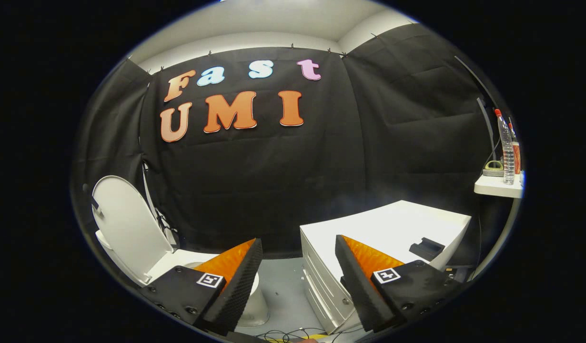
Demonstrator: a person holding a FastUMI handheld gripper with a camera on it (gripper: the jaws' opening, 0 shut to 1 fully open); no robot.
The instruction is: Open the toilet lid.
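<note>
Gripper [298, 267] fingers spread wide, pinching nothing. White oval plastic toilet lid [128, 226] stands upright already, off to the left beyond the left finger, long axis near vertical, leaning back toward the black cloth wall. White drawer cabinet [393, 228] lies beyond the right finger.

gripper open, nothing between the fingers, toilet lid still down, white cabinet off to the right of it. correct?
Not quite: the toilet lid is already up, standing raised behind the bowl, as the gripper view shows. The rest holds: the gripper is open with nothing between its fingers, and the white cabinet sits to the toilet's right.
</note>
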